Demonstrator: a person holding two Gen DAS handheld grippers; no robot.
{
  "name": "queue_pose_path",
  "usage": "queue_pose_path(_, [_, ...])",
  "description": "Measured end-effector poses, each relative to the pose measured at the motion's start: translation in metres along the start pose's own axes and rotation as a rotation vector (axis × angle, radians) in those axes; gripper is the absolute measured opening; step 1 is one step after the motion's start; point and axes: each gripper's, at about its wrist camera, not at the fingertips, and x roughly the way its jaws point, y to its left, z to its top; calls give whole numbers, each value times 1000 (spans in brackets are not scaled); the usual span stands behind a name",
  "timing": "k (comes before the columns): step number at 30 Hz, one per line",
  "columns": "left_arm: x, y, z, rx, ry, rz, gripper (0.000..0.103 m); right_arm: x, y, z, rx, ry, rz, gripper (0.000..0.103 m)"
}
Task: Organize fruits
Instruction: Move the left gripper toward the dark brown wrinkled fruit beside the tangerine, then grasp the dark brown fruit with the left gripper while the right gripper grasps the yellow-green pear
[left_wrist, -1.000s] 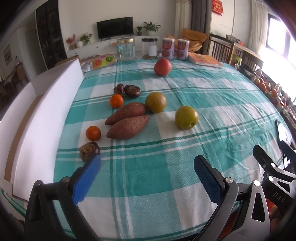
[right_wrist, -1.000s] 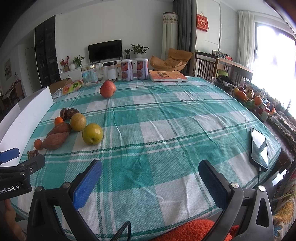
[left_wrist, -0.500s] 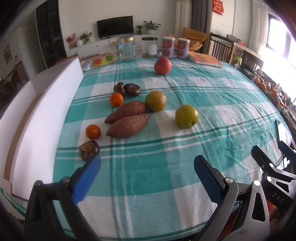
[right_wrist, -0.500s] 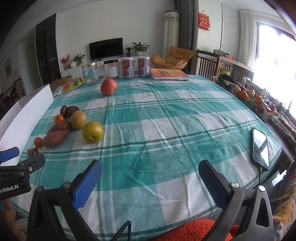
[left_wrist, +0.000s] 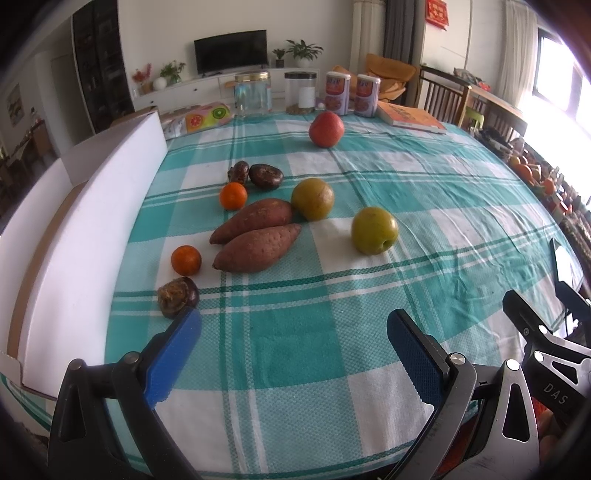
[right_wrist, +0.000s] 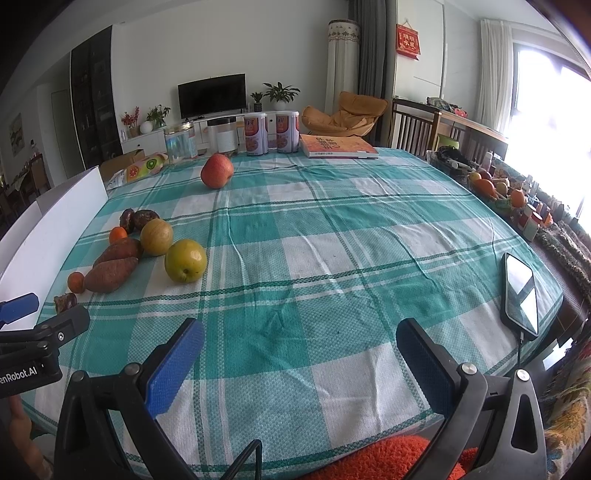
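Both tongs, left tongs (left_wrist: 293, 339) and right tongs (right_wrist: 299, 349), gape released, near the green apple (left_wrist: 373, 230).

You see a matt woven tablecloth (left_wrist: 332, 332), rough-skinned sweet potatoes (left_wrist: 258, 247), a smooth, slightly glossy pear (left_wrist: 373, 230), a glossy phone (right_wrist: 521, 291), clear jars (left_wrist: 253, 92), and matt textured blue pads (left_wrist: 173, 354).
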Motion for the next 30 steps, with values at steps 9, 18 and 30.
queue_pose_path(9, [4,3,-2,-6,12,-4,101,0,0,0,0,0,0,103])
queue_pose_path(18, [18,14,-6,9,90,-64,101,0,0,0,0,1,0,103])
queue_pose_path(30, [44,29,-41,21,254,-90,101,1,0,0,0,3,0,103])
